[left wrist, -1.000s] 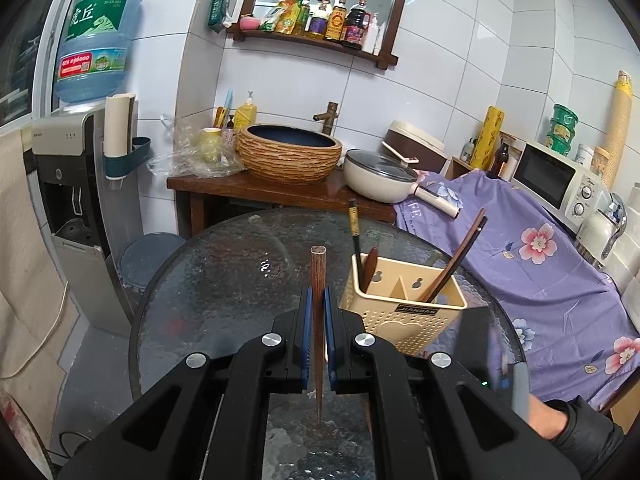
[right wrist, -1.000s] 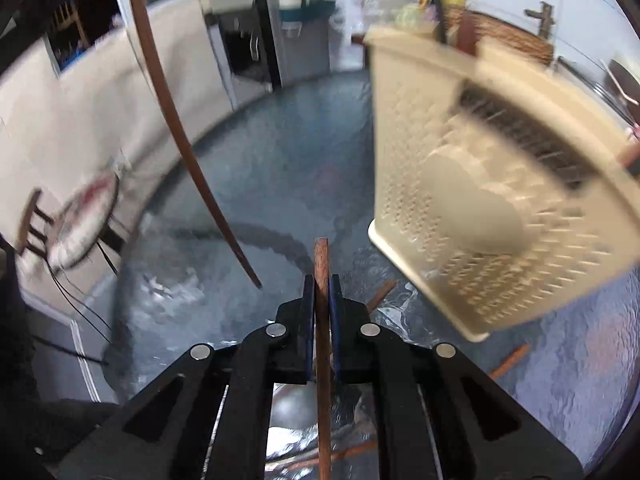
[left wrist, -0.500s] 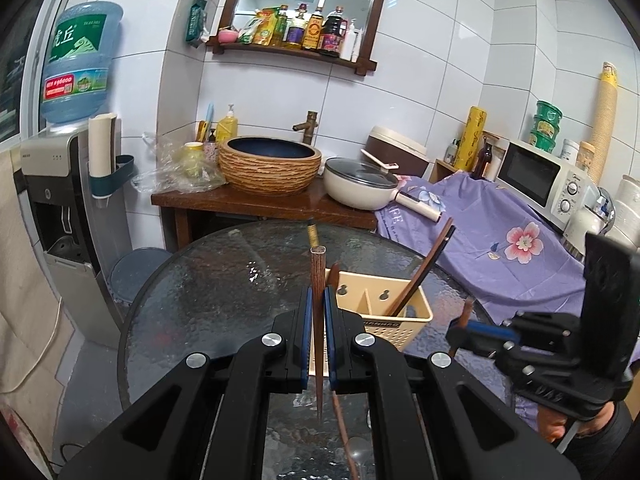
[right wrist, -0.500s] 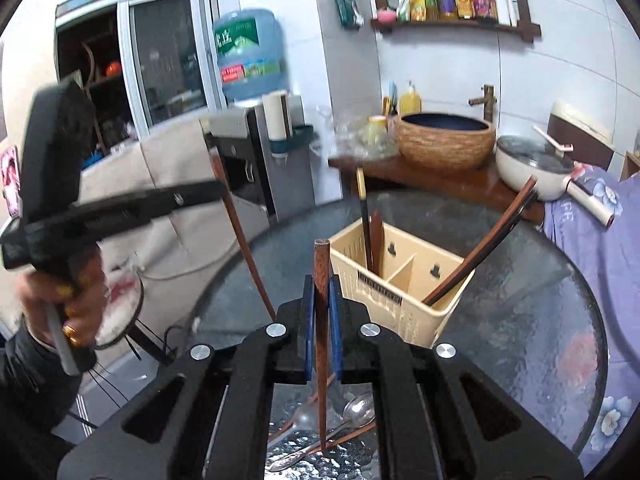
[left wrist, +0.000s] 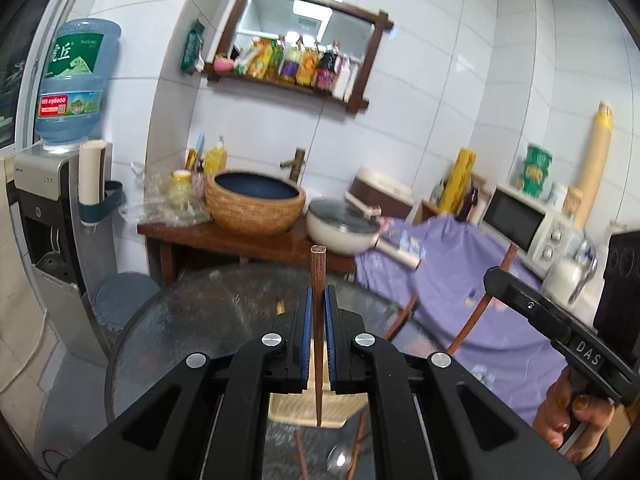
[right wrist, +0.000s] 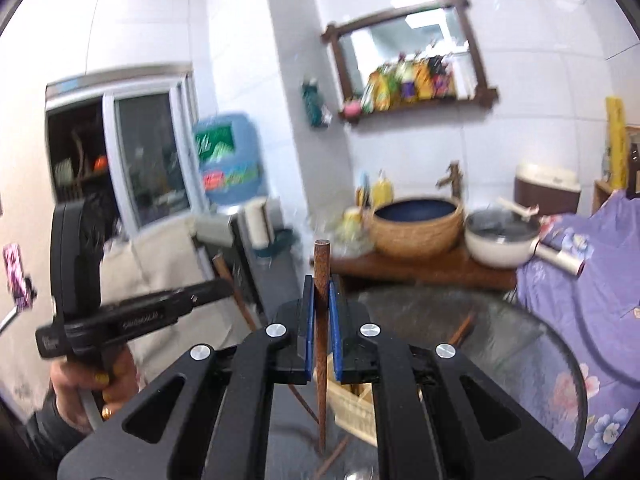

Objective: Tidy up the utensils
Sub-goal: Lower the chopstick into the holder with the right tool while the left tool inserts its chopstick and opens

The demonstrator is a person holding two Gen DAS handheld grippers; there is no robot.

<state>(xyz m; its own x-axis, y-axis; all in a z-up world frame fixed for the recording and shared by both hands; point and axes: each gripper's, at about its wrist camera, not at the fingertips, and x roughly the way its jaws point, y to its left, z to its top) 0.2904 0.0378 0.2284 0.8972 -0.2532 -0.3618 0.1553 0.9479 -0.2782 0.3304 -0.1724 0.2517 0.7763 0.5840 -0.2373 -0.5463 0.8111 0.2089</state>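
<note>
My left gripper (left wrist: 316, 300) is shut on a dark wooden chopstick (left wrist: 318, 272) that stands upright between the blue pads. My right gripper (right wrist: 320, 292) is shut on a second wooden chopstick (right wrist: 321, 264), also upright. Both are raised high above the round glass table (left wrist: 192, 320). The beige utensil caddy (left wrist: 304, 410) sits below, mostly hidden behind the fingers; it also shows in the right wrist view (right wrist: 352, 412). A spoon (left wrist: 340, 460) and loose chopsticks (left wrist: 302, 456) lie on the table in front of the caddy. The right gripper also shows in the left wrist view (left wrist: 496, 276).
A wooden side table (left wrist: 248, 240) with a woven basin (left wrist: 256, 204) and a white pan (left wrist: 344, 228) stands behind the glass table. A purple flowered cloth (left wrist: 480, 280) covers the counter at the right. A water dispenser (left wrist: 48, 216) stands at the left.
Both grippers have lifted and tilted up, each still gripping its chopstick. The caddy has dropped low in both views and is now mostly hidden behind the fingers.
</note>
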